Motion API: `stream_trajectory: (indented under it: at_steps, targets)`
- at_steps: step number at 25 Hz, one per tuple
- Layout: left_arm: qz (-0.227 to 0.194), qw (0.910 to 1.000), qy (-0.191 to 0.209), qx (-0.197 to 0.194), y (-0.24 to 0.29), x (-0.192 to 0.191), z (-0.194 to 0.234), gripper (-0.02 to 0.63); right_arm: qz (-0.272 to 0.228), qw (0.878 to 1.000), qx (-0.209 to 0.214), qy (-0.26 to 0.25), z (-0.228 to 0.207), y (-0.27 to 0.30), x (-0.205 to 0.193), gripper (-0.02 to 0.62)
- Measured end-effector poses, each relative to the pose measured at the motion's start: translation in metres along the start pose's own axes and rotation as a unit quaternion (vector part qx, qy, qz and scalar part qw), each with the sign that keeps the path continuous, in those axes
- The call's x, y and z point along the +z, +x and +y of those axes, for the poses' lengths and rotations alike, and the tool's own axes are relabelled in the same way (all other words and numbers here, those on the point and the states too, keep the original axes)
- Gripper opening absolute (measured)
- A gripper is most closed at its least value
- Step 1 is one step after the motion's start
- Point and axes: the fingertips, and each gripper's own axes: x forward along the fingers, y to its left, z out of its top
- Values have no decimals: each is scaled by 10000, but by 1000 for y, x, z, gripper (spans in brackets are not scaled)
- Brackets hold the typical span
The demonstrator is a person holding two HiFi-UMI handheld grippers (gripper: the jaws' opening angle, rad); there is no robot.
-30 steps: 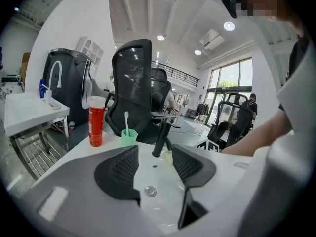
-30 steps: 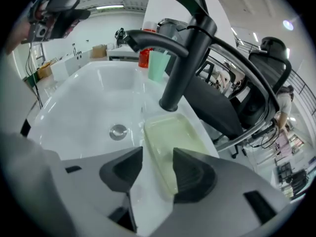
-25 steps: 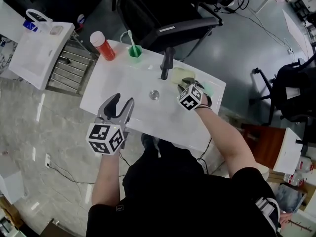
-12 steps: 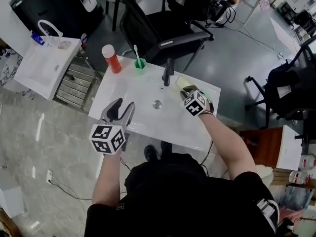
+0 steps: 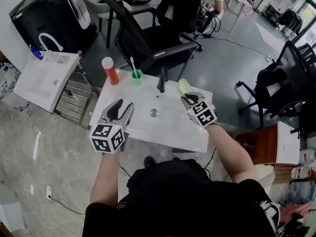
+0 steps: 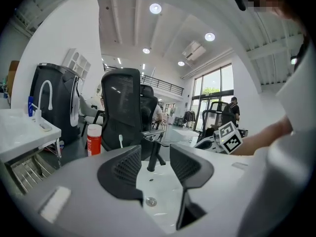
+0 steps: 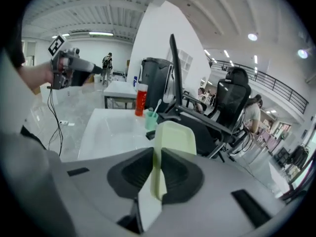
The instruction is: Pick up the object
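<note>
At the sink's [image 5: 148, 128] 2 o'clock corner, the right gripper [image 5: 187, 94] pinched the pale object [image 5: 183, 86]; the left gripper [image 5: 120, 110], empty, was closing.

1. A counter [image 5: 173, 132] carries a sunken basin [image 5: 140, 110], with the drain [image 5: 154, 113] at its middle and the faucet [image 5: 161, 79] upright on the rear rim, directly behind the drain.
2. Left of the faucet along the rear edge, a cup [image 5: 137, 74] has a toothbrush [image 5: 132, 64] standing in it. A bottle [image 5: 109, 70] stands upright farther left, at the rear left corner.
3. Right of the faucet, over the rear right corner, a thin flat object [image 5: 183, 86] sits clamped edge-on between the jaws of the right gripper [image 5: 186, 96].
4. An office chair [image 5: 143, 38] stands just behind the counter, a stand [image 5: 44, 78] sits to its left, and a second chair [image 5: 291, 90] with a bag [image 5: 274, 85] on it is well off to the right.
</note>
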Motion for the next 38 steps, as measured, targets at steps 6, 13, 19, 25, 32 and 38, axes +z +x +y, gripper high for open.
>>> stream_trajectory:
  at_steps: [6,13,19,25,32,38]
  targets:
    - [-42,9999,105,-30,6,9,-17,187,-809,9956,-42,463,-9,-52,20,58]
    - [-123,9995,293,80,24,29,-52,184,-2002,9724,72,1198,-36,-125,23,58]
    - [-272,9984,431,230,38,44,-89,181,-2737,9473,165,1654,-72,-180,2,58]
    - [-348,9972,483,458,51,50,-119,176,-3187,9290,240,1867,-104,-224,-24,58]
    - [-414,9965,432,576,68,49,-144,172,-3390,9227,121,1831,-122,-248,-38,57]
    - [-389,9966,500,528,76,49,-153,172,-3354,9238,144,1840,-124,-247,-42,57]
